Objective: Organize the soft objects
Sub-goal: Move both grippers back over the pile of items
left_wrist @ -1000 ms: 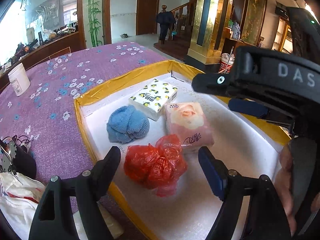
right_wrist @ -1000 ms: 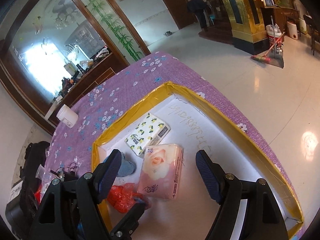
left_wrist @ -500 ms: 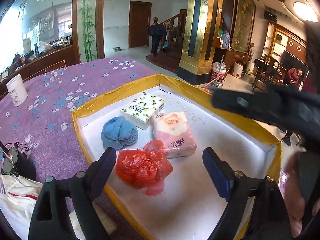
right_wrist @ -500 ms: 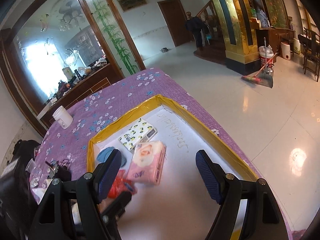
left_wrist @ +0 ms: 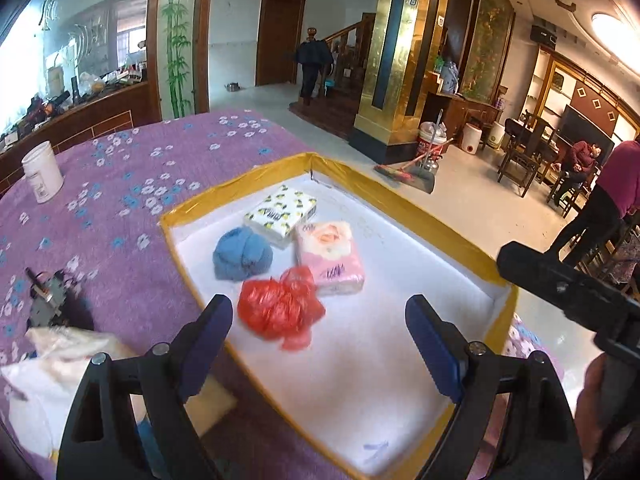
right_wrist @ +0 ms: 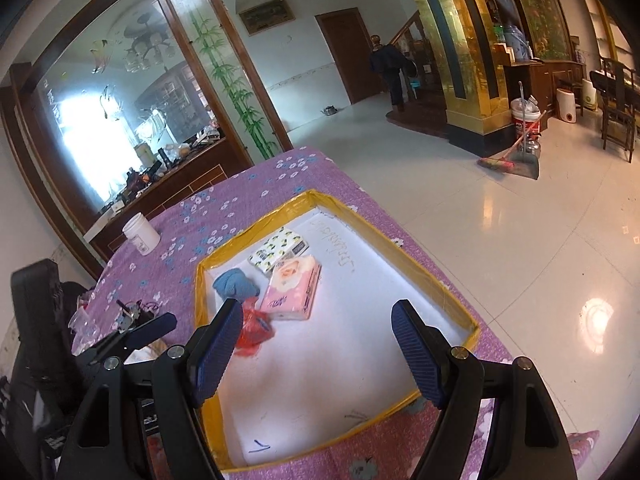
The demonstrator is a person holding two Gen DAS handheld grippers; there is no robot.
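Left gripper (left_wrist: 318, 338) empty, wide; white jar (left_wrist: 42, 177) far off.

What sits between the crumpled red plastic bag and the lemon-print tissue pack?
A blue knitted bundle and a pink tissue pack, seen in the left wrist view.

white jar (left_wrist: 42, 171), broom (right_wrist: 505, 158), red bucket (left_wrist: 431, 147)

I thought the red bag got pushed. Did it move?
No. The red plastic bag still lies beside the pink tissue pack and below the blue cloth.
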